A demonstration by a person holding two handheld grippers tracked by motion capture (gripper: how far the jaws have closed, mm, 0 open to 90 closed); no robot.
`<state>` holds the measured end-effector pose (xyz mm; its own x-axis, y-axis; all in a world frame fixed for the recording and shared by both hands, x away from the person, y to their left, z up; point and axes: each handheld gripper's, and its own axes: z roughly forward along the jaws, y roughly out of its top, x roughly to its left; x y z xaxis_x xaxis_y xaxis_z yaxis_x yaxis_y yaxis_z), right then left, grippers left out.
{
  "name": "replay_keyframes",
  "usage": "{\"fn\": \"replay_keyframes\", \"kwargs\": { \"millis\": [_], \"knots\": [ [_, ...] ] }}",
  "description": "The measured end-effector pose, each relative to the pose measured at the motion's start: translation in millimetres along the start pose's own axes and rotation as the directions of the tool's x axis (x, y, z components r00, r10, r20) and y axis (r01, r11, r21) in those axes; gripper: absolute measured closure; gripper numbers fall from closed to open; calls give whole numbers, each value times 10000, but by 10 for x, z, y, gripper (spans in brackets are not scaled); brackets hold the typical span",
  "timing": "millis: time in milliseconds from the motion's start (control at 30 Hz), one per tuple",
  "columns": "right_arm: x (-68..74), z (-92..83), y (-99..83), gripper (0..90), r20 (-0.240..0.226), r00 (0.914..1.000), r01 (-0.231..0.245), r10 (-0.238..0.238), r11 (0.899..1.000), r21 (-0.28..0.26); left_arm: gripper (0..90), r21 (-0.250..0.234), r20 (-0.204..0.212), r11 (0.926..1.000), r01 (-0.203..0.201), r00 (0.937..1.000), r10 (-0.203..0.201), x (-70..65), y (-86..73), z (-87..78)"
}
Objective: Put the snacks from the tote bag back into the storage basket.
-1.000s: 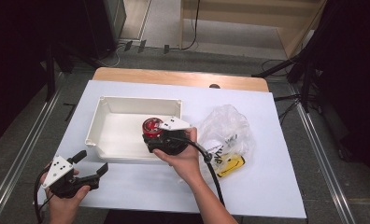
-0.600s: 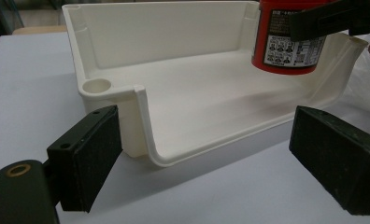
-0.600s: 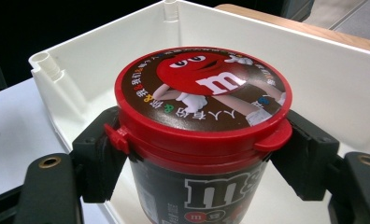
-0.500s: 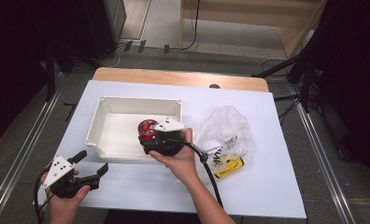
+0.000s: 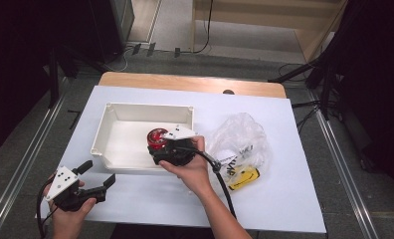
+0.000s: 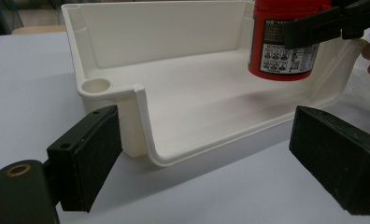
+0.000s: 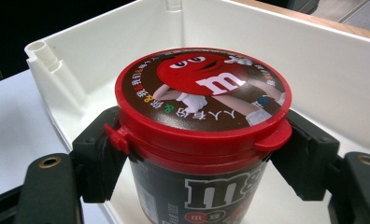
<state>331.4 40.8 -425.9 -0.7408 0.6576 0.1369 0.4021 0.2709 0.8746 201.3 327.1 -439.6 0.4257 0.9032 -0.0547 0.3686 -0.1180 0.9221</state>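
- Red-lidded candy tub [image 7: 202,135]: clamped by right gripper [image 5: 166,150], jaws spread wide around the body just under the lid rim, pads pressed on both sides. Upright. Held above the floor of the white bin [image 5: 116,117], near its front right corner; base clear of the floor in the left gripper view [image 6: 282,42].
- Left gripper [image 5: 96,175]: jaws wide apart, nothing between the pads [image 6: 87,156]. Resting low over the white table cover [image 5: 284,209], just outside the bin's front left corner, aimed toward the bin.
- Clear plastic bag [image 5: 240,142] with a yellow packet [image 5: 244,178]: lying to the right of the bin, just beside the right hand [image 5: 192,167].
- Risk, slip: smooth round wall, grip high and on two narrow lines only; likely to rotate or slide down if squeeze eases before the base is set down.
- Risk, tipping: released from a height or off-level, tall tub likely to topple and roll against the bin wall.
- Risk, collision: tub close to the front wall; a sideways drift could knock the rim and shift the light bin across the cover.
- Risk, snag: trailing cable [image 5: 220,174] passing beside the bag; a pull-back could drag the bag or the packet.
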Motion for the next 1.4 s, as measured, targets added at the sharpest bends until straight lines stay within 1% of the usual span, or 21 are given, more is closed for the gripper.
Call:
{"fn": "replay_keyframes", "kwargs": {
  "millis": [100,233,367,467,667,833,1000,1233,1400],
  "knots": [
    [-6,11,-5,260,-5,10000,59,-59,10000,45,94,3,12,10000,2,10000,-2,2,-1,1],
    [-14,9,-3,260,20,10000,10,-10,10000,40,95,-3,3,10000,18,10000,-18,3,0,0],
    [-16,12,-5,260,61,10000,13,-13,9999,125,95,-3,10,10000,-2,10000,2,3,0,0],
    [-14,31,-14,260,87,9999,127,-129,9996,255,95,-3,1,10000,2,10000,-2,1,1,-1],
    [-17,41,-16,260,56,9999,91,-93,9994,341,95,-4,9,10000,7,10000,-7,3,0,1],
    [-28,51,-13,260,62,9998,199,-202,9987,472,95,-3,11,10000,1,10000,-1,3,0,0],
    [-31,60,-15,260,-8,9997,261,-261,9981,565,95,-1,0,10000,17,10000,-17,3,0,0],
    [-33,96,-25,260,-339,9985,458,-430,9952,869,95,0,0,10000,-2,10000,2,2,1,-1],
    [-45,116,-39,260,-400,9981,506,-467,9934,1033,94,3,-1,10000,12,10000,-12,5,0,-1]
  ]
}}
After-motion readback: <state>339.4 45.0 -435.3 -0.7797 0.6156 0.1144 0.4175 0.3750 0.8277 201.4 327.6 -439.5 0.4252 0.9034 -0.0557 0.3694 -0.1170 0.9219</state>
